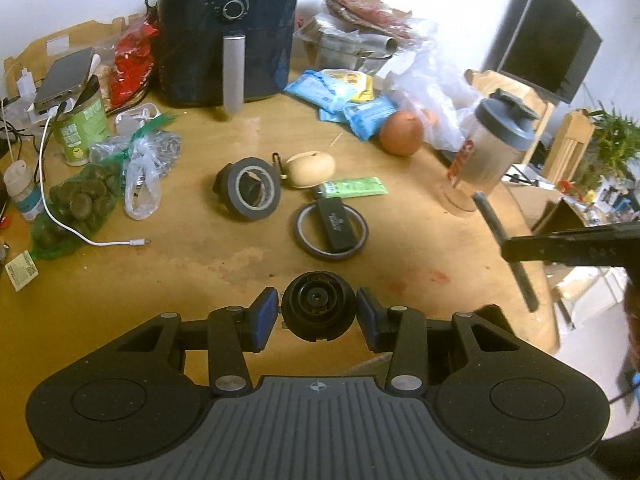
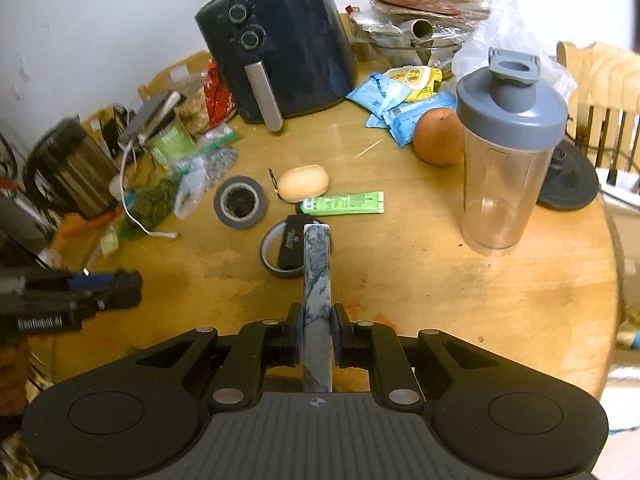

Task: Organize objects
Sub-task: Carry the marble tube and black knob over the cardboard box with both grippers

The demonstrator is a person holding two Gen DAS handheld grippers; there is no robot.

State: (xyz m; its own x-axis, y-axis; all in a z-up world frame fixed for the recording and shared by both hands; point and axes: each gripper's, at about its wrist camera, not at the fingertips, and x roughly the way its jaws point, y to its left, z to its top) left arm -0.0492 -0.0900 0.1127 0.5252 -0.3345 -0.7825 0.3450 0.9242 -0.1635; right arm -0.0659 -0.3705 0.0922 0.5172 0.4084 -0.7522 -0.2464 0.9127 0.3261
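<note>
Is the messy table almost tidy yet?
Not yet; nothing looks sorted. The left gripper holds a round black cap, and the right gripper clamps a grey marbled bar. The grey tape roll, green packet and thin black tape ring lie scattered.

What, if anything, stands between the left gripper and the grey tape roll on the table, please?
Nothing lies on the table between them: only bare wood separates the left gripper from the grey tape roll. However, the gripper is already shut on a black round part.
</note>
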